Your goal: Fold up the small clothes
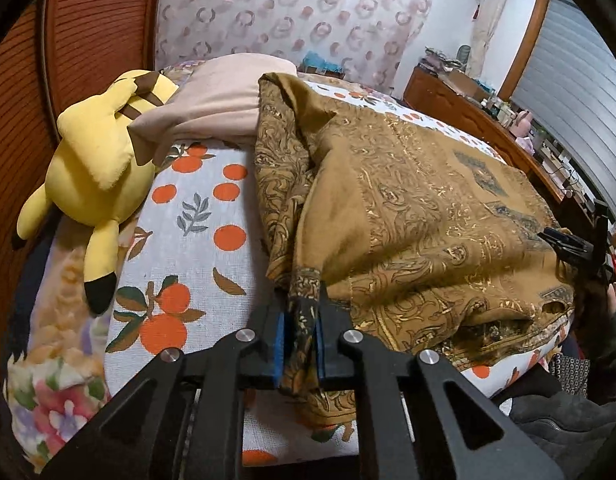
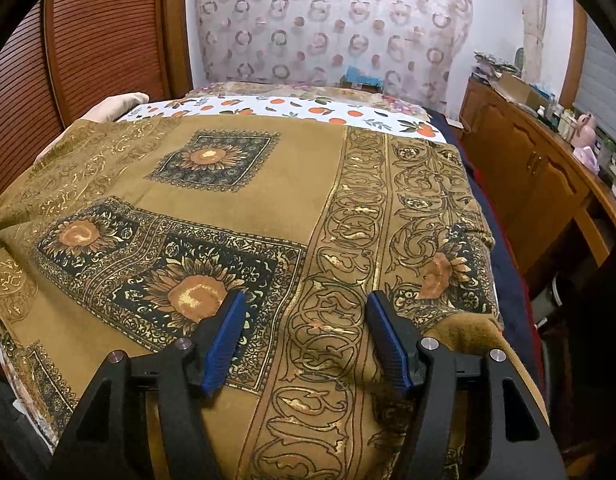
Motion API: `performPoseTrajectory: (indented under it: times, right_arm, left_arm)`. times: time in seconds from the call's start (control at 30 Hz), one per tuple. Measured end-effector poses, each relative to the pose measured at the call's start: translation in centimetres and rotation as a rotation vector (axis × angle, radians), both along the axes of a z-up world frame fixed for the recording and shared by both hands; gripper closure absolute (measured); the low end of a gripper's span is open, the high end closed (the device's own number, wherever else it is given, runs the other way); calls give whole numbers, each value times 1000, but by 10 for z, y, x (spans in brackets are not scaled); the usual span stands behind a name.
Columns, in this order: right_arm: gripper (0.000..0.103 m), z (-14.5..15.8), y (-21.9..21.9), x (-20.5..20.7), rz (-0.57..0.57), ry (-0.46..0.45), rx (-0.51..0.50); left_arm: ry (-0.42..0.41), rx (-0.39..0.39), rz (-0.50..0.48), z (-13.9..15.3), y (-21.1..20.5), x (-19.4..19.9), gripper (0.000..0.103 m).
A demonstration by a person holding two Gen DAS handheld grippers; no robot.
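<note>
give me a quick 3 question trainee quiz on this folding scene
1. True or false: the left gripper is shut on the brown cloth.
2. The right gripper is: A) open above the cloth B) shut on the cloth C) holding the toy.
3. Fill in: the yellow plush toy lies on the ____ side of the bed in the left wrist view.

Key: 1 true; 2 A; 3 left

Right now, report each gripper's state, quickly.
Left gripper: shut on a bunched edge of the brown patterned cloth.
Right gripper: open above the cloth, holding nothing.
</note>
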State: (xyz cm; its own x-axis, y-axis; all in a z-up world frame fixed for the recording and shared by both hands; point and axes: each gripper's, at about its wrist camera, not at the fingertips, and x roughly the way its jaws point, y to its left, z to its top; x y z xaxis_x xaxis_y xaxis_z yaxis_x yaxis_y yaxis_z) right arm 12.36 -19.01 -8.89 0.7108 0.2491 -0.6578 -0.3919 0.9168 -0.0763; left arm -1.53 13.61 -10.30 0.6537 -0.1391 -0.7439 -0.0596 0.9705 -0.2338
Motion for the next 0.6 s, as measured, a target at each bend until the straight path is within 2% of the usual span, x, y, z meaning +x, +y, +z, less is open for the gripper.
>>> performPoseTrajectory:
  times: [0.17,0.37,0.6]
  right_arm:
    - [33,1,1,-1,12,3,-3]
    - [22,0,6,-1,40,19,-11]
    - [22,1,7,-2,38,20,-11]
  left_arm:
    - [9,-2,5,-4,1,2,89]
    - [16,-23,7,-8,5,5,85]
    - [21,-19,10,-7,4,9,82]
